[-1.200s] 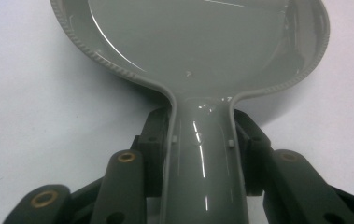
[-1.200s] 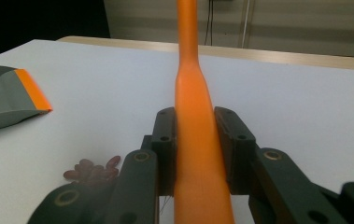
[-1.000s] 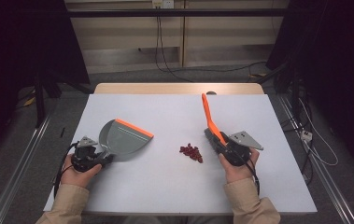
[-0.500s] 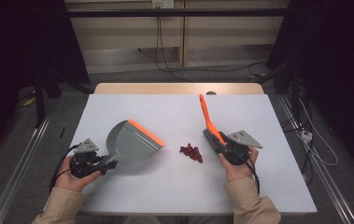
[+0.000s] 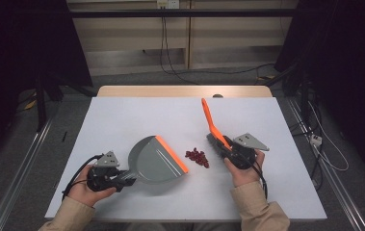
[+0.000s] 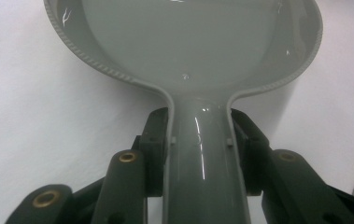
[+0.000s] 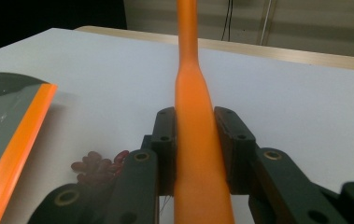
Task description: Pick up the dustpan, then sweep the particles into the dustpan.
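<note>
Dustpan (image 6: pixel 184 42): grey moulded plastic, glossy, smooth inside, fine ribbing along the rim; orange lip (image 5: pixel 171 154) looks like matt rubbery plastic. Brush handle (image 7: pixel 191 102): orange plastic, smooth, satin sheen. Fingers (image 7: pixel 165 135): matt black plastic, brass-coloured metal rivets at the pivots. Desk (image 5: pixel 122 120): matt white smooth top, pale wood-look edge at 12 o'clock. Red bits (image 5: pixel 197 157): small, slightly shiny. Sleeves (image 5: pixel 257 211): beige cloth, matt.
</note>
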### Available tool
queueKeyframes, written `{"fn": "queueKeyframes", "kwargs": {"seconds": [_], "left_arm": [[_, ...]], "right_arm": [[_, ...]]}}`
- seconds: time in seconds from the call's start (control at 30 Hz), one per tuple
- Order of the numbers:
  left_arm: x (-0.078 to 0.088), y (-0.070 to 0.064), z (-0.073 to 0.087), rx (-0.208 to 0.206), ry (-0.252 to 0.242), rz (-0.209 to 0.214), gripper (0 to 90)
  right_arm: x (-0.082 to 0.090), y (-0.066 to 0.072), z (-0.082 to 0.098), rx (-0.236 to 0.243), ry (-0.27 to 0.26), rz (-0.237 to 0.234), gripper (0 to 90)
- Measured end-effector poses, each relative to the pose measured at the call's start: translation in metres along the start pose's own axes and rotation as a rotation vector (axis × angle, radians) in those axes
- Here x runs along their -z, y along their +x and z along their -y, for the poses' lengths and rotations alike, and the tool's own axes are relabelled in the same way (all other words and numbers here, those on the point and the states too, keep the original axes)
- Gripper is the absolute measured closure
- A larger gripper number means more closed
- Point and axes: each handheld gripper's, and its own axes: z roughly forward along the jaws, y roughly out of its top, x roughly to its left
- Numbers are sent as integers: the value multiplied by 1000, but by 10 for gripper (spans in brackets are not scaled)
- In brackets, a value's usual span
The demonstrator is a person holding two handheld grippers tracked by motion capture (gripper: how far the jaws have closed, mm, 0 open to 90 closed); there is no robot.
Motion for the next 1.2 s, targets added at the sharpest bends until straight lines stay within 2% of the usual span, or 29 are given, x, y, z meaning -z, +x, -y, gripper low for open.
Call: {"fn": "queueKeyframes", "kwargs": {"seconds": [0.07,0.1,0.17,0.2,0.23,0.27,0.4,0.43,0.47,0.63,0.9,1.2], "left_arm": [[-3,-4,-1,-7,7,-2,630],[-4,-4,-2,-22,16,14,630],[-5,-6,-3,-24,22,25,630],[-6,-7,-3,-21,18,13,630],[-7,-7,-4,-20,20,27,630],[-8,-8,-4,-28,31,15,630],[-13,-10,-5,-37,41,42,630],[-15,-11,-6,-35,46,32,630],[-16,-10,-6,-45,55,49,630],[-22,-8,-7,-26,56,73,630],[-25,-7,-11,-20,56,99,627],[-27,-7,-12,-28,52,117,623]], "right_arm": [[-1,0,0,0,2,-2,712],[-1,1,0,6,1,-3,712],[-1,1,0,7,0,-6,712],[-2,2,0,9,-2,-6,712],[-2,2,-1,17,-2,-4,712],[-3,2,-1,24,-4,0,712],[-7,2,1,39,4,12,712],[-8,2,1,42,6,12,712],[-9,3,2,42,8,14,712],[-13,5,4,77,25,18,712],[-13,15,6,111,30,5,712],[-13,18,6,114,31,1,710]]}}
